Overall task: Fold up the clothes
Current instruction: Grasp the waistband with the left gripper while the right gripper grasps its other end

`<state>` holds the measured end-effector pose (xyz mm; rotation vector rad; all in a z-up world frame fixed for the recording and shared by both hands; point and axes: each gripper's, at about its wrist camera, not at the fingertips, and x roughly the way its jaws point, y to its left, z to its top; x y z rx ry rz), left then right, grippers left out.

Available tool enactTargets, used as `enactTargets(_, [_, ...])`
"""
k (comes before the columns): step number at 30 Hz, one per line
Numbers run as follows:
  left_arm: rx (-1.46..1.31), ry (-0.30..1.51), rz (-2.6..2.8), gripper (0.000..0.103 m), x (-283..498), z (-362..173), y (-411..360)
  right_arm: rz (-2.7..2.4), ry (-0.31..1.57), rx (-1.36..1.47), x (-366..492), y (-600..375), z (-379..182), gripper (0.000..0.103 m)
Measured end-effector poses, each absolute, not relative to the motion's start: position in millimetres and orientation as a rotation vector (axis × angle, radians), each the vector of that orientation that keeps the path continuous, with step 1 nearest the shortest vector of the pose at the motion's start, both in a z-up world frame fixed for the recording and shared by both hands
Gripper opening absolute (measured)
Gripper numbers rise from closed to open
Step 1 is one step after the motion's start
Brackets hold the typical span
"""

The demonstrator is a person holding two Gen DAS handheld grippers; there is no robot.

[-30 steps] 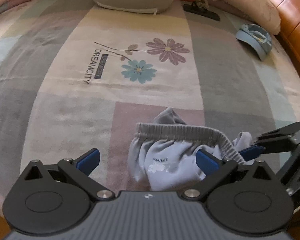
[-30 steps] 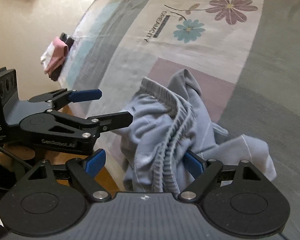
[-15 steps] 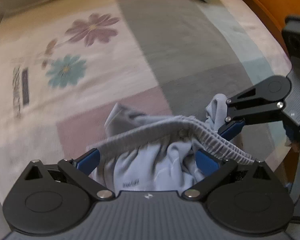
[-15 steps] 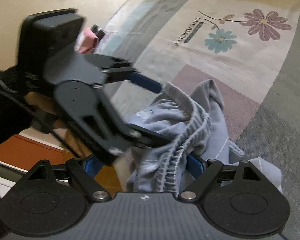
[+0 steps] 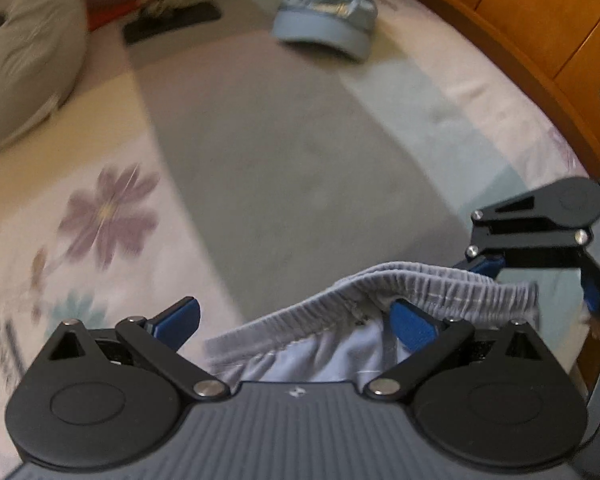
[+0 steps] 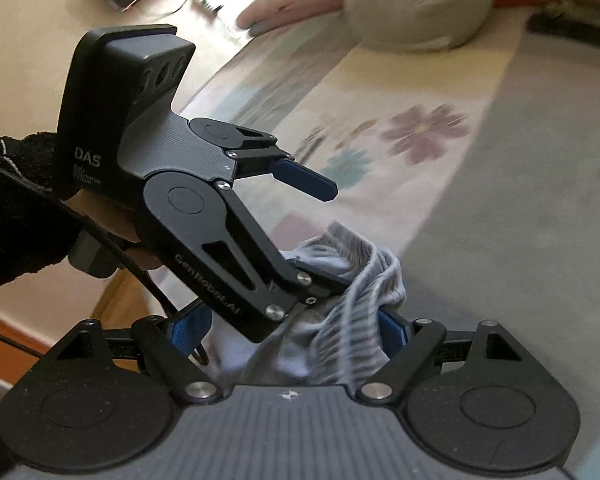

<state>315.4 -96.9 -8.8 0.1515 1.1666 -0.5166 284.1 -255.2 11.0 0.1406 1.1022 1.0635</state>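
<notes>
The grey shorts (image 5: pixel 380 312) hang between the wide-apart fingers of the left gripper (image 5: pixel 296 320), their lower part hidden, and bunch between the right gripper's (image 6: pixel 292 332) spread fingers too, grip unclear.

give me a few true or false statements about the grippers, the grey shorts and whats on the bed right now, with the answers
1. The left gripper is open, its blue pads spread wide. True.
2. The grey shorts lie flat and neatly folded on the bed. False: they are bunched up, the ribbed waistband raised between the two grippers.
3. A light blue cap lies on the bedspread beyond the shorts. True.
4. The left gripper's two pads are both clamped on the waistband. False: its right-hand pad is down in the waistband, the other sticks out free above, as the right wrist view shows.
5. The bedspread is plain white. False: it has colour blocks and printed flowers.
</notes>
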Motion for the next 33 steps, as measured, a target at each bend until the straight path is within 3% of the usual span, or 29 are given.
enactTargets(8, [0.091,1.049,-0.599,0.1,375.6,-20.1,-180.4,0.856,1.048,0.117,319.7,-334.2,15.5,0.089])
enactTargets(14, [0.039,1.133,-0.657,0.1,376.5,-58.5,-224.4,0.717,1.138,0.162,324.7,-391.4,-12.9,0.089])
enactTargets(25, [0.133,1.079,-0.533,0.101,317.0,-39.7,-173.8,0.609,1.226,0.338,298.9,-429.1,-54.0,0.089])
enactTargets(33, [0.12,1.118,-0.376,0.101,296.9,-44.3,-134.7,0.735,1.263,0.324,353.7,-420.1,-62.7,0.089])
